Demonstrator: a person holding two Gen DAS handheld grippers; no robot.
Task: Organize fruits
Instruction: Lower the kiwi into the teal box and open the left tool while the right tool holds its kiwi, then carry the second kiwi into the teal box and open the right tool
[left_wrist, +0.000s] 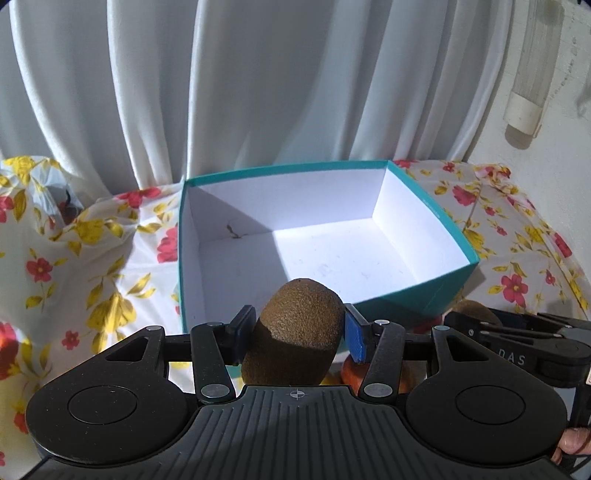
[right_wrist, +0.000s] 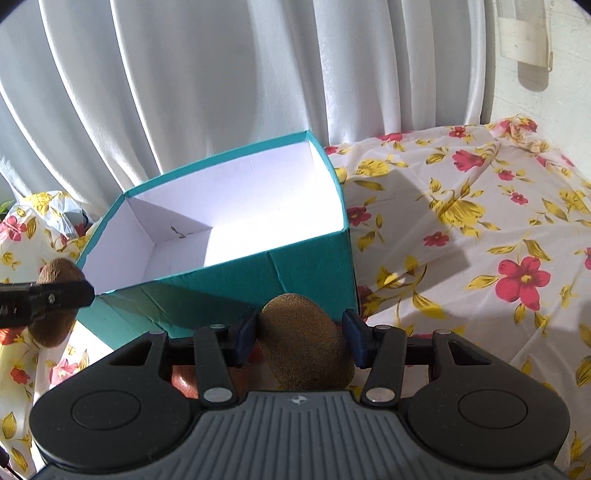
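A: Two kiwis were up off the cloth, one in each hand-held gripper. Farthest left, the floral tablecloth (left_wrist: 92, 258) lay rumpled over the desk, with the white curtain (left_wrist: 258, 92) hanging behind it.

B: And the left hand-held gripper (left_wrist: 300, 332)?

A: It was clamped on a brown kiwi (left_wrist: 295, 328). The blue pads pressed the fruit's two sides, and its rounded end stuck out past the fingertips, in front of the near wall of the teal box (left_wrist: 448, 291).

B: Was the fruit inside the box?

A: No, it was at the near rim, clear of the white floor. The box stood open-topped on the cloth, with only a small dark mark in its far left corner.

B: What sat to the right of that?

A: Under the left hand-held gripper, something orange (left_wrist: 354, 374) showed between the linkages; I couldn't tell what fruit it was. Then came the right hand-held gripper (right_wrist: 301, 339), gripping the second kiwi (right_wrist: 304, 339) the same way, pads tight on both flanks. That kiwi hung in front of the box's near teal wall, outside it.

B: Anything beyond?

A: A fingertip (left_wrist: 572, 441) on the handle at the right edge of the left view, and more flowered cloth running to the pale wall (right_wrist: 546, 103).
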